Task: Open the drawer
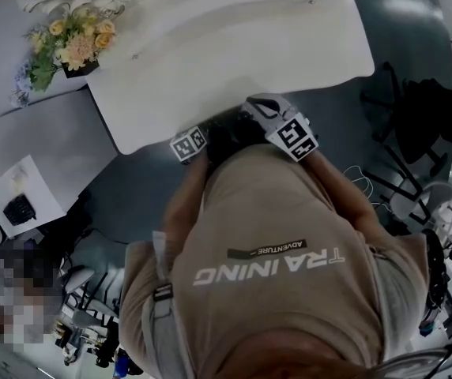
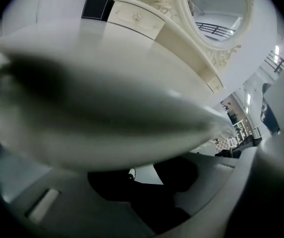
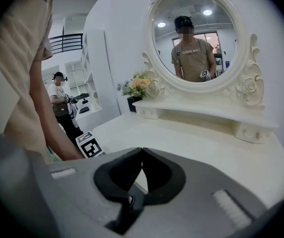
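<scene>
Left gripper (image 2: pixel 144 175) sits low under the front lip of the dressing table (image 1: pixel 234 46), jaws wide and empty, presumably to line up on the drawer beneath it (front too blurred to confirm); right gripper (image 3: pixel 141 152) hovers above the table, jaws together, holding nothing.

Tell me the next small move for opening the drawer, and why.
Probably ease the left gripper lower, under the tabletop edge, to bring a drawer pull into sight. Its jaws stand apart with nothing between them, the edge looms blurred just above them, and no pull shows yet. The right gripper is shut and empty.
</scene>
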`<state>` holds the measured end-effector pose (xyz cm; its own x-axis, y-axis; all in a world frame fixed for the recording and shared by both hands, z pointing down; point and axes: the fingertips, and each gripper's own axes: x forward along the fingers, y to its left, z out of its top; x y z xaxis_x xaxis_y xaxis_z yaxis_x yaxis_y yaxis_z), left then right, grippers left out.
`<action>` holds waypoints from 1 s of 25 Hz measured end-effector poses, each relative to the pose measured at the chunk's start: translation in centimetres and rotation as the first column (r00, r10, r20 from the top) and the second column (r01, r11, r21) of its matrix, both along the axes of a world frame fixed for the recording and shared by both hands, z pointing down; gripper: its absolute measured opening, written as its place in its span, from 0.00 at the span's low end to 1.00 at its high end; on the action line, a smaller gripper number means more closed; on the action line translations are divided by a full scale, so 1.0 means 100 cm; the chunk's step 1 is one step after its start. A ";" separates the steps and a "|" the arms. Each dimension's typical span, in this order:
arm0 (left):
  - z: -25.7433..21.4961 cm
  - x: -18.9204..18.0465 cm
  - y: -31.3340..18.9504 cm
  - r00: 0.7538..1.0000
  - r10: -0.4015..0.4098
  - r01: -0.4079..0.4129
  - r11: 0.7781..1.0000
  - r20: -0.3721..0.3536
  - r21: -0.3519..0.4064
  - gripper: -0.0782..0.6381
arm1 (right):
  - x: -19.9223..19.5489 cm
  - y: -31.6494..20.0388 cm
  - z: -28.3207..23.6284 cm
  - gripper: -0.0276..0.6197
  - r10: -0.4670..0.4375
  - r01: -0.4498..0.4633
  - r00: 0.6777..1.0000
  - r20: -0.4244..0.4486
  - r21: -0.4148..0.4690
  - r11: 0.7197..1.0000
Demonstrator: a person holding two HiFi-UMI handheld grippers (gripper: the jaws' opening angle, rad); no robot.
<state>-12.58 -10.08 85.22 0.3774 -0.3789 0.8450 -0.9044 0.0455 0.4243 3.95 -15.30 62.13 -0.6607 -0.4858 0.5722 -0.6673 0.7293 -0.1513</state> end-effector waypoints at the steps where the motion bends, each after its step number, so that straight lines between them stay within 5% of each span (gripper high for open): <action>1: 0.000 0.001 0.001 1.000 -0.001 0.001 1.000 -0.002 0.000 0.30 | 0.002 0.002 0.001 0.05 0.004 -0.004 1.000 0.002 -0.003 1.000; 7: 0.001 0.005 0.006 0.996 0.082 -0.081 0.996 0.026 -0.034 0.30 | -0.007 0.016 0.004 0.05 -0.034 0.034 0.999 0.026 -0.006 0.999; 25: 0.001 0.015 0.071 0.997 0.059 -0.056 0.997 0.047 -0.060 0.30 | -0.001 0.047 0.013 0.05 -0.111 0.110 0.990 0.083 0.013 0.994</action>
